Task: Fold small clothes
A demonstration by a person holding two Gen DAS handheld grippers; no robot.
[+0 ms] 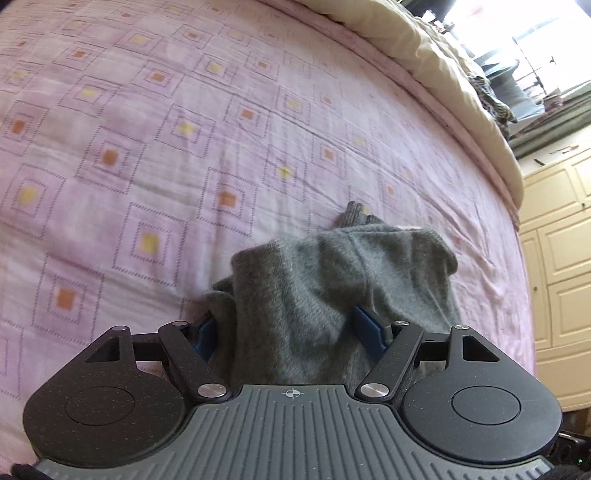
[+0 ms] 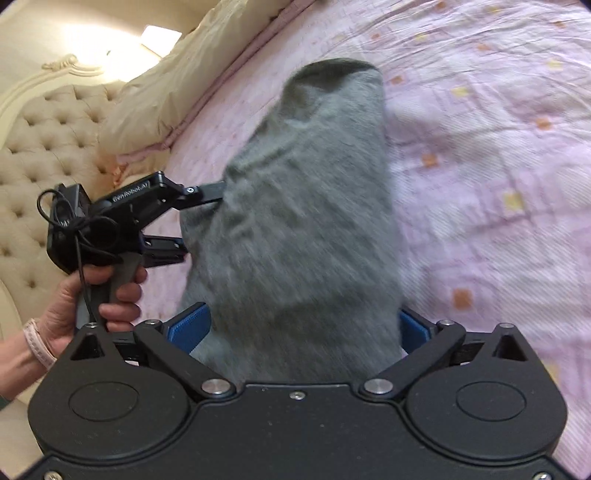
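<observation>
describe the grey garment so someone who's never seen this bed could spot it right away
Start at the wide pink bedspread with its small orange and yellow squares. In its middle is the grey sweater, a fuzzy knit held up by the left claw and right claw. It is the only dark, plain, unpatterned fabric there.

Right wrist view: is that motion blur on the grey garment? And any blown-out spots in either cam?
Right wrist view: grey garment smeared with streaky motion blur, bedspread soft too; glare patch on the headboard top left. Left wrist view: sharper, garment edges slightly soft; window top right blown out; fisheye bends the bed edge.
</observation>
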